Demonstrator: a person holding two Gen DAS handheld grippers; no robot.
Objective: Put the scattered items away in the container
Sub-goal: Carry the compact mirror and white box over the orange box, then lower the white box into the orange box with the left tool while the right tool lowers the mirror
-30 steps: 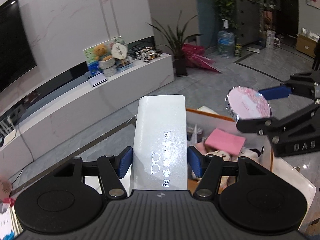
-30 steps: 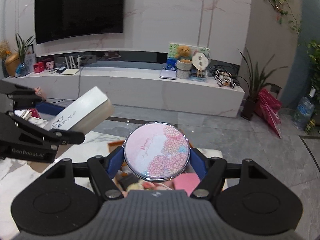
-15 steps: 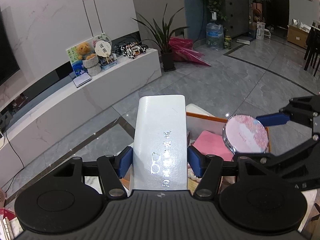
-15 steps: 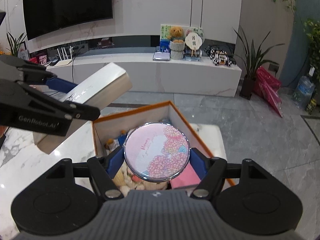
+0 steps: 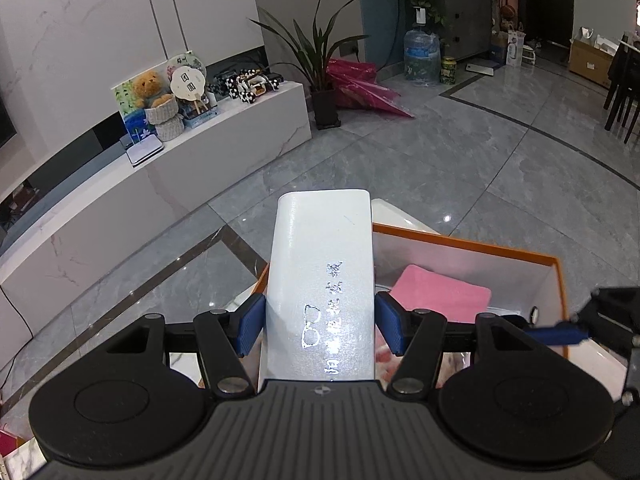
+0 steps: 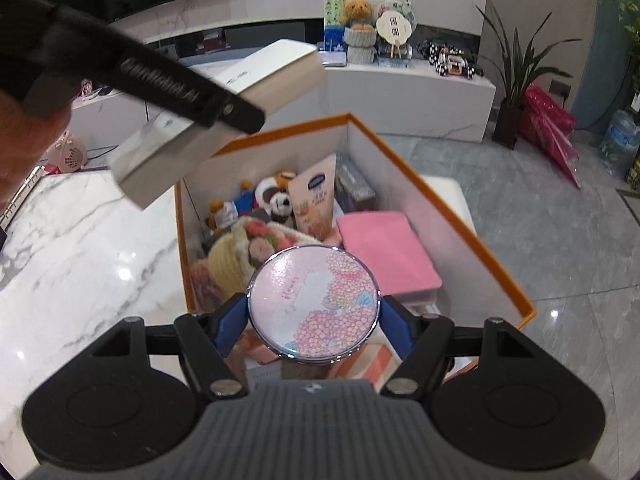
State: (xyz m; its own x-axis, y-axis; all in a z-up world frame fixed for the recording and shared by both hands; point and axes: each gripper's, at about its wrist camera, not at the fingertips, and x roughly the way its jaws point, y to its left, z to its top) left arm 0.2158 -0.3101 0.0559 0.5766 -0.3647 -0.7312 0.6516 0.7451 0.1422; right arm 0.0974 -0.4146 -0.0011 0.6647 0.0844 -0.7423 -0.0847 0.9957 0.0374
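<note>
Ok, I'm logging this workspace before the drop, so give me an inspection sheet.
Surface: white marble table, glossy.
Job's things: white glasses case; round floral tin; orange-rimmed box, open, already holding plush toys and a pink pad.
Clutter: pink item beyond the table's far edge.
Grippers: left gripper clamps the case; right gripper clamps the tin over the box.
Cables: black cord along the floor.
Surroundings: TV console, potted plant, water jug.

Grey tile floor (image 5: 460,152); white marble wall (image 5: 120,20); low white TV bench (image 5: 224,136) w/ teddy bear (image 5: 149,89); potted plant (image 5: 316,60); water jug (image 5: 422,56); marble table (image 6: 80,248).
</note>
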